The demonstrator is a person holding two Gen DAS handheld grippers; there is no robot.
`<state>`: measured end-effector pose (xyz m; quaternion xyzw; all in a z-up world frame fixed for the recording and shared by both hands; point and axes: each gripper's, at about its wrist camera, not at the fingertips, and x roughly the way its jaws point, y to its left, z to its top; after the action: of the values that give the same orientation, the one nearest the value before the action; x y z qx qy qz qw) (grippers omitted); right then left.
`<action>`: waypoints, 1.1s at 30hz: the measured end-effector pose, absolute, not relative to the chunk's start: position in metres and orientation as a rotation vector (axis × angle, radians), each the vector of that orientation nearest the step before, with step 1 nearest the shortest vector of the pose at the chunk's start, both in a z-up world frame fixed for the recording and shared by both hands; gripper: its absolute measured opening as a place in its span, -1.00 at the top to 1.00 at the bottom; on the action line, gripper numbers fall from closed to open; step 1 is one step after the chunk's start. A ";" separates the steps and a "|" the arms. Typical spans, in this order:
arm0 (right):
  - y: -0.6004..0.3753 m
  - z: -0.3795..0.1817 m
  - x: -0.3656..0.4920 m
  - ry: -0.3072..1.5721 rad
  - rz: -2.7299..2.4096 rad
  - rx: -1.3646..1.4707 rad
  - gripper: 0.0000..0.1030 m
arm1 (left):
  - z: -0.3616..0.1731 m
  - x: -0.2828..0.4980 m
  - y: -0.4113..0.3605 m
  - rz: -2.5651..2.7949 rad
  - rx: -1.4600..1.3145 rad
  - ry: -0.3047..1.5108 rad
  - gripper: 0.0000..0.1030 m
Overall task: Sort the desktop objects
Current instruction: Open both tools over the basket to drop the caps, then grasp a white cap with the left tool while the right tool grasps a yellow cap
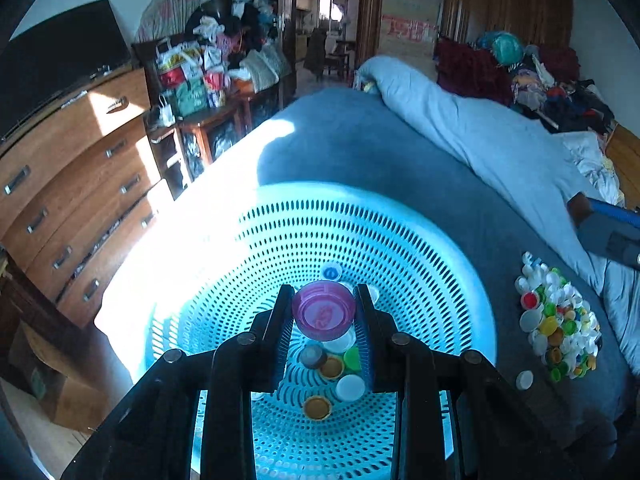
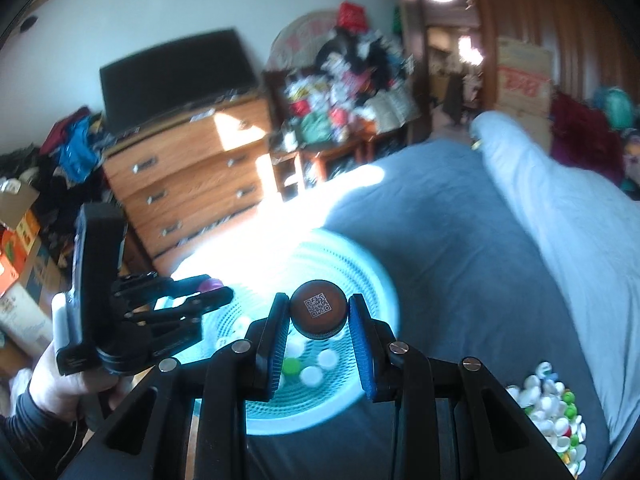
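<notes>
Caps pile [image 1: 558, 316] whole from left; right adds person's hand [image 2: 52, 384].

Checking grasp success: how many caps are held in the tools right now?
2. The left tool is shut on the purple cap, above the blue basket. The right tool is shut on the brown QR-code cap, also over the basket.

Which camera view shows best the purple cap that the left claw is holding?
The left wrist view: the purple cap sits large and sharp between the left claw's fingers, above the blue basket. The right wrist view shows only a small purple sliver behind that claw's fingers.
</notes>
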<state>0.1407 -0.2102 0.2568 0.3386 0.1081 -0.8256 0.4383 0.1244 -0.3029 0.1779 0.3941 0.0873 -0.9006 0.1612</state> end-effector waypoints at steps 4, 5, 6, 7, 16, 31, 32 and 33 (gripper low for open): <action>-0.230 0.233 0.134 0.285 -1.984 0.937 0.36 | 0.166 0.118 -0.311 -2.542 1.199 0.255 0.52; -0.230 0.229 0.135 0.279 -1.976 0.944 0.36 | 0.164 0.117 -0.312 -2.539 1.204 0.258 0.52; -0.231 0.227 0.135 0.280 -1.972 0.948 0.36 | 0.163 0.118 -0.314 -2.537 1.206 0.258 0.52; -0.233 0.226 0.135 0.282 -1.968 0.948 0.36 | 0.162 0.119 -0.314 -2.536 1.207 0.260 0.52; -0.241 0.228 0.137 0.293 -1.967 0.939 0.29 | 0.168 0.116 -0.316 -2.530 1.195 0.247 0.51; -0.100 0.227 0.182 0.088 -2.222 0.730 -0.21 | 0.209 0.141 -0.213 -2.941 1.056 0.155 0.13; -0.076 0.217 0.184 0.057 -2.252 0.762 -0.21 | 0.208 0.143 -0.190 -3.002 1.064 0.139 0.10; -0.051 0.207 0.187 0.030 -2.295 0.792 -0.21 | 0.203 0.144 -0.169 -3.059 1.083 0.121 0.10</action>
<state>0.1865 -0.0506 0.2068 0.3056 0.0115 -0.8858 0.3491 0.1436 -0.1687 0.2029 0.3331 0.0373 -0.9407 -0.0530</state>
